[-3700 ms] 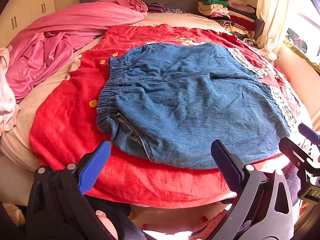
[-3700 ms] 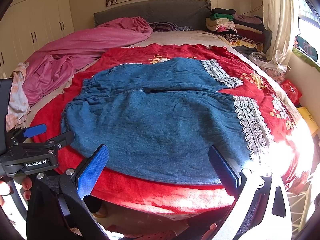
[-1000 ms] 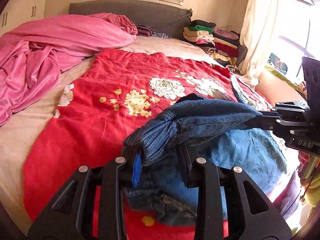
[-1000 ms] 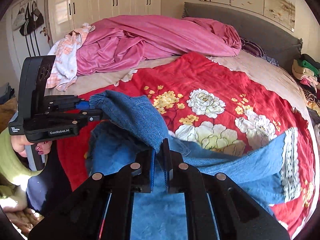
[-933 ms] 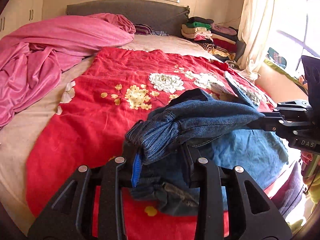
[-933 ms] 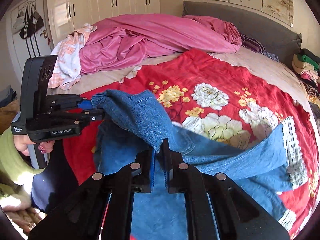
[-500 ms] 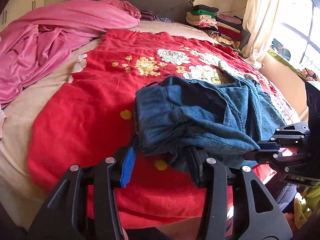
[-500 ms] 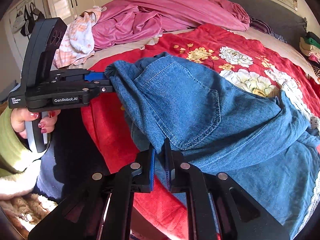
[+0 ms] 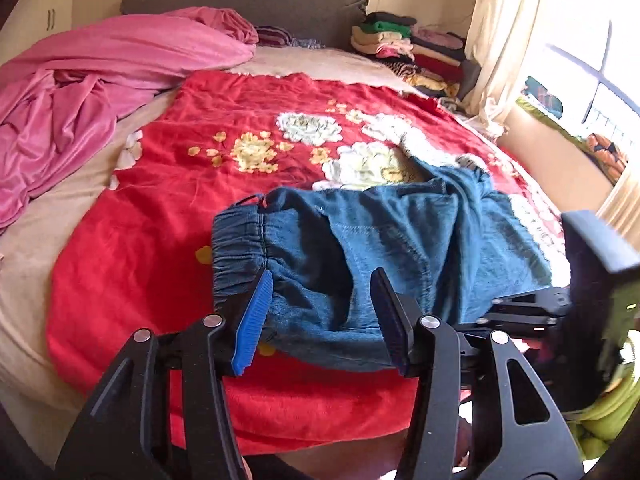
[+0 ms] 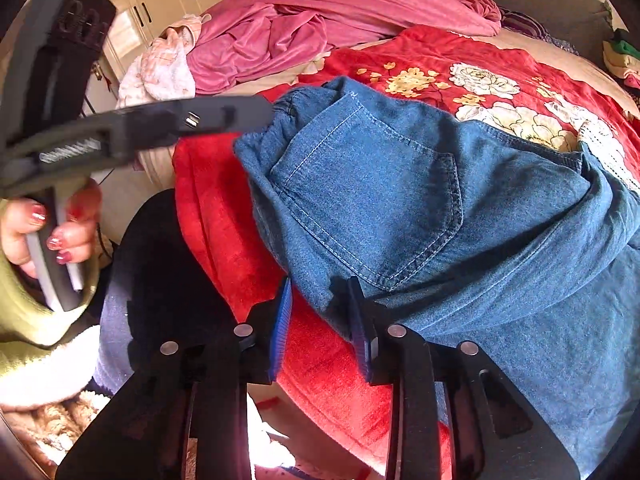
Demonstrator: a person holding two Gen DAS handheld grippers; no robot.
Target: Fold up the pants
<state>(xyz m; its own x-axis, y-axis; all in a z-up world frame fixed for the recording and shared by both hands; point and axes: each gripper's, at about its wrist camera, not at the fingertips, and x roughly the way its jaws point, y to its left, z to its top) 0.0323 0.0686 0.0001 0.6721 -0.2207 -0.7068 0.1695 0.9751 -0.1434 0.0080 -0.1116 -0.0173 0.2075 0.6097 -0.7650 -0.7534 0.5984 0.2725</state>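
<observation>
We judge the first fold done: the denim pants (image 9: 384, 248) lie doubled over lengthwise on the red floral blanket (image 9: 168, 200), one half laid over the other with a back pocket (image 10: 372, 196) facing up, while the legs trail off unfolded toward the lace-trimmed hems (image 10: 600, 136); what is left, as we see it, is bringing the legs up toward the waist and squaring the bundle. Our left gripper (image 9: 322, 316) has its jaws parted, the elastic waistband (image 9: 240, 248) just ahead of its blue left pad and the near edge of the denim lying between the two fingers without being pinched. Our right gripper (image 10: 320, 320) also stands with a gap between its pads; a fold of the denim's near edge sits between them, close against the right finger, and we read it as let go rather than gripped. From the right gripper the pants spread forward and to the right, and the left gripper's tip sits at the waistband, up and to its left
</observation>
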